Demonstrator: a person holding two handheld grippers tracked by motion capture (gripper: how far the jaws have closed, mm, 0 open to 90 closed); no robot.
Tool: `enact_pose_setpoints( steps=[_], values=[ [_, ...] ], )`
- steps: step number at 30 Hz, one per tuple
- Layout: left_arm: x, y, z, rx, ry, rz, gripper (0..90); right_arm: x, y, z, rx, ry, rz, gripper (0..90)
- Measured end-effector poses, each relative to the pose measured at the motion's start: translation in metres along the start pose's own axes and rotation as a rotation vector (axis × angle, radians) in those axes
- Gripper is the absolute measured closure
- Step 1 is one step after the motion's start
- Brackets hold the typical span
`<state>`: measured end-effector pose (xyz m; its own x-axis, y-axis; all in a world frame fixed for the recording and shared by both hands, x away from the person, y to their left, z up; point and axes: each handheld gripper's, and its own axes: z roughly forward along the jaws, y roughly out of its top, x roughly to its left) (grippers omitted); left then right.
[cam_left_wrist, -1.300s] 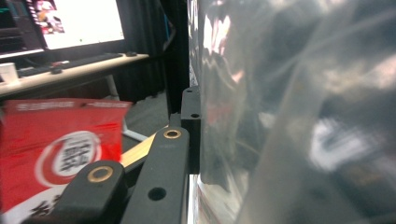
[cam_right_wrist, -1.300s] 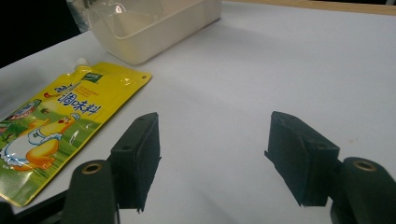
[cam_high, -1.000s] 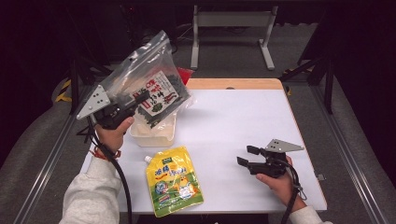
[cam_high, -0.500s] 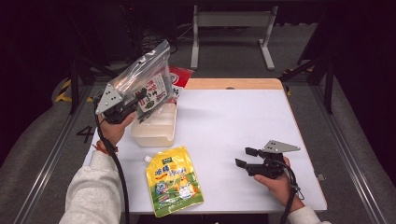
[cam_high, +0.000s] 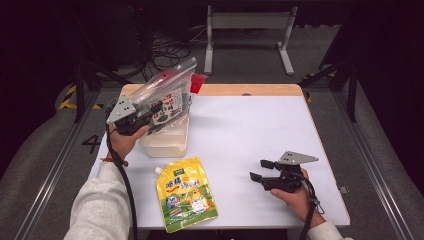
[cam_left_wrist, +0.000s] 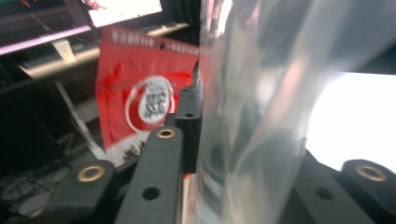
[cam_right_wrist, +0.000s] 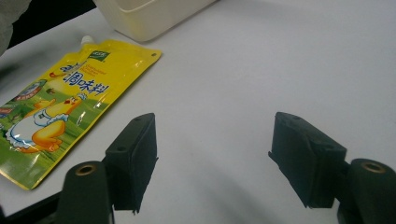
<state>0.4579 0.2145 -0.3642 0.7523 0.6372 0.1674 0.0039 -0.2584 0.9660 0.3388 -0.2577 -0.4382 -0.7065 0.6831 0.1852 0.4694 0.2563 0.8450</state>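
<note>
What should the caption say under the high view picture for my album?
Left gripper lowers a clear bag into a white bin; right gripper rests open.

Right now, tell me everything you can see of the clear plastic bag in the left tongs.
The clear plastic bag is a glossy, crinkled pouch that looks like thin film, with a packet printed in red, white and black inside. A red corner pokes out at its upper right. It is tilted, upper end pointing away and right, over the cream bin at the table's left. The left tongs hold its lower end; the film runs between the jaws, which have just been opening slightly. Whether it touches the bin is unclear.
</note>
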Motion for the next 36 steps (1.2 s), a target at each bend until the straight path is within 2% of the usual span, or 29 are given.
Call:
enact_pose_setpoints(
  steps=[1, 2, 3, 5, 7, 10, 12, 14, 15, 19, 23, 25, 28, 31, 36],
  values=[
    [0.001, -0.002, 0.000, -0.008, -0.001, -0.001, 75.7, -0.001, 0.000, 0.000, 0.001, 0.000, 0.002, 31.3],
    [0.003, -0.004, -0.002, -0.013, -0.008, -0.025, 75.7, -0.001, 0.000, 0.000, 0.001, 0.001, 0.004, 31.3],
    [0.004, -0.005, -0.002, -0.017, -0.011, -0.030, 75.7, -0.001, 0.000, 0.000, 0.001, 0.003, 0.004, 31.3],
    [0.006, -0.008, -0.004, -0.011, -0.034, -0.041, 75.7, -0.001, 0.000, 0.000, 0.005, 0.005, 0.006, 31.2],
    [0.006, -0.010, -0.003, 0.043, -0.033, -0.028, 73.5, -0.002, -0.001, 0.001, 0.011, 0.006, 0.006, 30.9],
    [0.008, -0.014, -0.006, 0.072, -0.043, -0.028, 70.9, -0.001, -0.001, 0.001, 0.014, 0.009, 0.003, 30.7],
    [0.008, -0.015, -0.007, 0.102, -0.038, -0.018, 69.6, -0.001, -0.001, 0.002, 0.017, 0.011, 0.001, 30.5],
    [0.008, -0.017, -0.005, 0.185, -0.031, 0.009, 68.4, -0.001, -0.001, 0.002, 0.021, 0.013, 0.000, 30.5],
    [0.008, -0.019, -0.005, 0.198, -0.027, 0.021, 67.7, -0.001, -0.001, 0.002, 0.024, 0.013, -0.003, 30.4],
    [0.010, -0.020, -0.007, 0.209, -0.033, 0.001, 68.9, -0.001, 0.000, 0.002, 0.023, 0.014, 0.000, 30.3],
    [0.006, -0.022, 0.003, 0.258, -0.028, 0.030, 69.4, -0.001, -0.001, 0.004, 0.032, 0.022, 0.004, 30.1],
    [0.002, -0.025, 0.010, 0.282, -0.001, 0.069, 70.1, 0.000, -0.001, 0.005, 0.037, 0.026, 0.001, 30.1],
    [0.001, -0.024, 0.015, 0.272, 0.010, 0.070, 70.7, 0.001, -0.001, 0.005, 0.037, 0.031, -0.003, 30.0],
    [0.007, -0.030, 0.012, 0.238, 0.003, 0.012, 71.3, 0.000, -0.001, 0.004, 0.035, 0.033, 0.000, 29.9],
    [0.011, -0.034, 0.012, 0.214, -0.011, -0.014, 71.6, -0.001, -0.002, 0.006, 0.039, 0.033, 0.002, 29.7]
  ],
)
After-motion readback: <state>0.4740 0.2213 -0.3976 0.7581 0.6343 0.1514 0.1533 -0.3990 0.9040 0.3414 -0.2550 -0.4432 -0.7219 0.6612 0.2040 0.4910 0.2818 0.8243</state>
